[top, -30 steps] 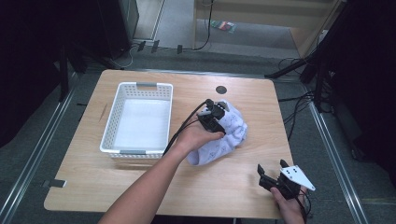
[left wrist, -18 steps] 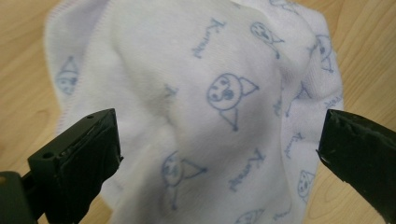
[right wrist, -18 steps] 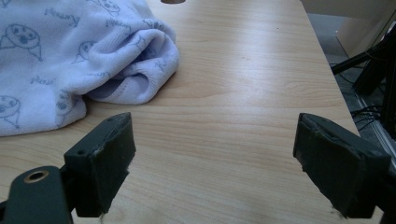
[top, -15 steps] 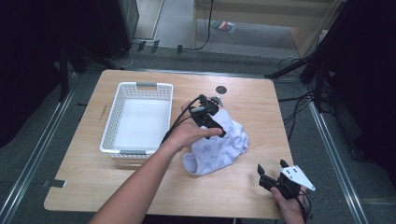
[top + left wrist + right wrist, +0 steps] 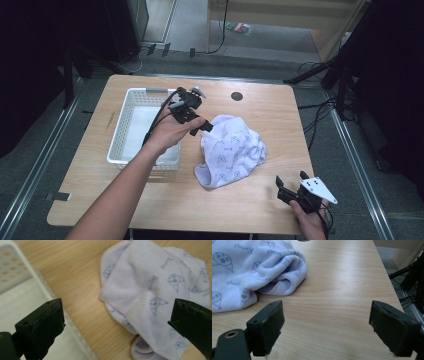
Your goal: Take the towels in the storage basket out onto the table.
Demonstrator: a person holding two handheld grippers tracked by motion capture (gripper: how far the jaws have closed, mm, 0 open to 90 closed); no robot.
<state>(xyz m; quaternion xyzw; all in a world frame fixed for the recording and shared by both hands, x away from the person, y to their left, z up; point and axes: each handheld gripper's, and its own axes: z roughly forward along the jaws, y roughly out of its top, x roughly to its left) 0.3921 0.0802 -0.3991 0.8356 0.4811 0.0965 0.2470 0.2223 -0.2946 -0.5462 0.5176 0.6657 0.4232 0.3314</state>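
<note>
Near table centre, a bit toward 3 o'clock, lies the cloth [image 5: 231, 150], a pale lilac towel w/ small printed figures, crumpled in a heap, flat on the table [image 5: 260, 107]. Just off its 10 o'clock corner hovers the left gripper [image 5: 192, 116], above the gap btw cloth and basket [image 5: 120, 131]. Its fingers [image 5: 42, 326] have just been opening and now stand wide, nothing btw them; in the left gripper view the cloth sits below and beyond, not touched. White basket sits at 9 o'clock of the cloth, its near long wall close to the cloth edge but apart, w/ a strip of bare wood btw.

Right gripper [image 5: 294, 186] rests low at 5 o'clock of the cloth, near the table's front edge, clear of the cloth. Its fingers [image 5: 268, 325] also wide, bare wood btw them; cloth's folded hem lies ahead toward 11 o'clock in the right gripper view.

Open room: broad bare wood at 12 to 3 o'clock of the cloth, up to the far and right edges; a small dark round spot [image 5: 237, 96] near the far edge. Front-left of table also bare.

Hard to make out: the cloth's underside and inner folds are hidden; the left forearm covers the basket's near right corner; the basket floor looks pale, contents can't be told. Right hand cut off by the frame bottom.
</note>
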